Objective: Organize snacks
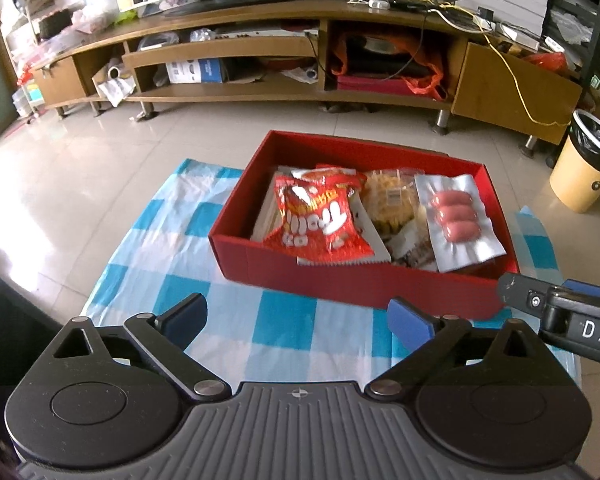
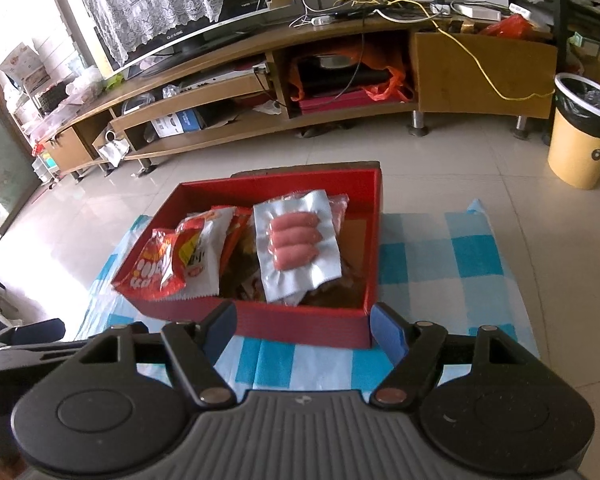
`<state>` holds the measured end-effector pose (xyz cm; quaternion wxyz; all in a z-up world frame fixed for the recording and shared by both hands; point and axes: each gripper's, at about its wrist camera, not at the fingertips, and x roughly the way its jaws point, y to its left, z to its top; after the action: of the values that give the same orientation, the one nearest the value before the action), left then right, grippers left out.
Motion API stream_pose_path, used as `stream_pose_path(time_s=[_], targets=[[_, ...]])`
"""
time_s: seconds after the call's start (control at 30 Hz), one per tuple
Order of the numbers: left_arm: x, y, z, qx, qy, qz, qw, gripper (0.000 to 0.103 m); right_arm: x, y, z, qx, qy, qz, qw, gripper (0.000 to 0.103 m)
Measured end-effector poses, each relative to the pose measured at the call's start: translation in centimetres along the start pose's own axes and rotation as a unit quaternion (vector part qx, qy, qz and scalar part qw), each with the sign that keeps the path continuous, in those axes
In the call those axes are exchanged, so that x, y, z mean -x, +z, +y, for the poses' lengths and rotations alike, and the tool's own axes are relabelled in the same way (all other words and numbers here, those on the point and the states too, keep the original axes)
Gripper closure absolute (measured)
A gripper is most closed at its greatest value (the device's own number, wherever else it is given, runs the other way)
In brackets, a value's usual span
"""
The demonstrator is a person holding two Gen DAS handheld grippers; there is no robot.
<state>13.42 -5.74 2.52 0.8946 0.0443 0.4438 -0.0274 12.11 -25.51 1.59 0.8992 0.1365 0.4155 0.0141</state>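
An open red box sits on a blue-and-white checked cloth. Inside lie a red snack bag, a clear pack of yellow snacks and a silver pack of three pink sausages. My left gripper hovers over the cloth just short of the box's near wall, open and empty. In the right wrist view the same box, sausage pack and red bag show. My right gripper stands open before the near wall, holding nothing. Each gripper shows at the edge of the other's view.
A long wooden TV stand with a television and cluttered shelves runs along the back wall. A yellow bin with a black liner stands at the right on the tiled floor. Cables lie on the stand.
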Motion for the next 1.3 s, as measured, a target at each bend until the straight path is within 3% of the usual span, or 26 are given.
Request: stream_pose_path(time_s=[1.3], targets=[[3.5,-8.6,-0.1,-0.026,-0.008,0.036,0.999,0.0,4.9,-9.3,-0.1,-0.013,-0.002,0.048,0.999,0.031]])
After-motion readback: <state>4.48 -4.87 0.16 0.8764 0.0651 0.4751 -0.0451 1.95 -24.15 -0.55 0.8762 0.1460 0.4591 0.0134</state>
